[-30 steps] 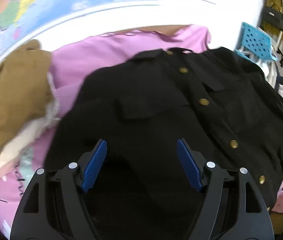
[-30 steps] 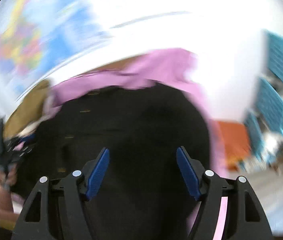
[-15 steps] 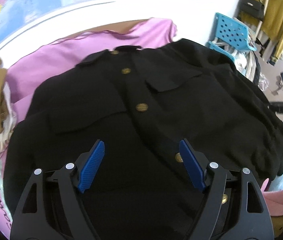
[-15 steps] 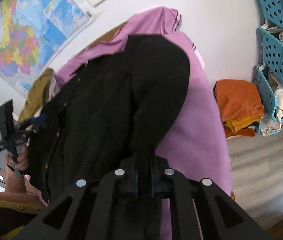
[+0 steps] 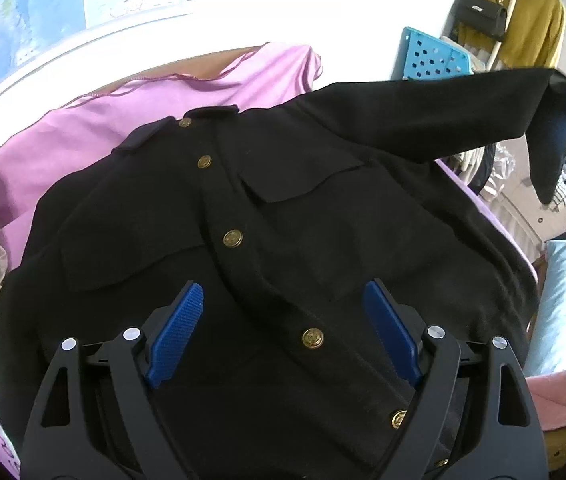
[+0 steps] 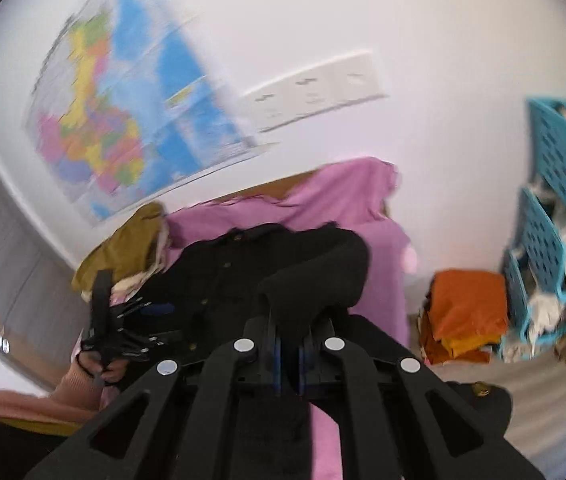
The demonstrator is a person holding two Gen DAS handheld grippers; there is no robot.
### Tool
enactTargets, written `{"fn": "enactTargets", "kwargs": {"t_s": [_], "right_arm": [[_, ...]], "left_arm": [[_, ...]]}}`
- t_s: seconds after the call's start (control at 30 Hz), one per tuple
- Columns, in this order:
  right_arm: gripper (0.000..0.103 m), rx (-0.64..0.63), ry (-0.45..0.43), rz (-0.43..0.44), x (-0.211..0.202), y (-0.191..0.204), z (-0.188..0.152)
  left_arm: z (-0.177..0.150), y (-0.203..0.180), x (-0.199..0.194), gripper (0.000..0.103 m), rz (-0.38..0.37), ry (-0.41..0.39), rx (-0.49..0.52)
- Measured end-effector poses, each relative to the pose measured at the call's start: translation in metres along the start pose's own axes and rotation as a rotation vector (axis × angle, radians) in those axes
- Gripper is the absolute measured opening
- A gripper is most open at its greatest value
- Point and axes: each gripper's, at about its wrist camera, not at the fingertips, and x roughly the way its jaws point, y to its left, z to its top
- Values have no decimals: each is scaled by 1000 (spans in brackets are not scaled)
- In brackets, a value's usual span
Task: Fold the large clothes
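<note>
Black jacket (image 5: 267, 240) lies front-up on the pink sheet (image 5: 95, 128), buttons showing. Left gripper (image 5: 283, 320) hovers above its lower front, jaws apart and just been widening, nothing between them. Right gripper (image 6: 287, 350) is clamped on one sleeve (image 5: 435, 112), raised off the sheet.

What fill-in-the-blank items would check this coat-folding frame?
1. The right gripper is shut on the black coat's ____.
2. The coat lies on a ____ sheet.
3. The left gripper hovers over the coat with its jaws ____.
4. The coat's buttons are ____ in colour.

Missing: sleeve; pink; open; gold
</note>
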Motion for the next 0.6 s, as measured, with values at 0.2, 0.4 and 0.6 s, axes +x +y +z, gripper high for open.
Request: {"fn": "enactTargets", "kwargs": {"t_s": [0.2,0.4,0.6], "right_arm": [[11,-176,155,98,71,81,17],[22,-212,351,179,184,126,13],[65,-127,426,245,252,138,2]], "left_arm": [[2,5,-17,85,-32,-52,-10],[-9,32,-36,86,-16,-74,-79],[-26,54,-50,88,-32,-70,-133]]}}
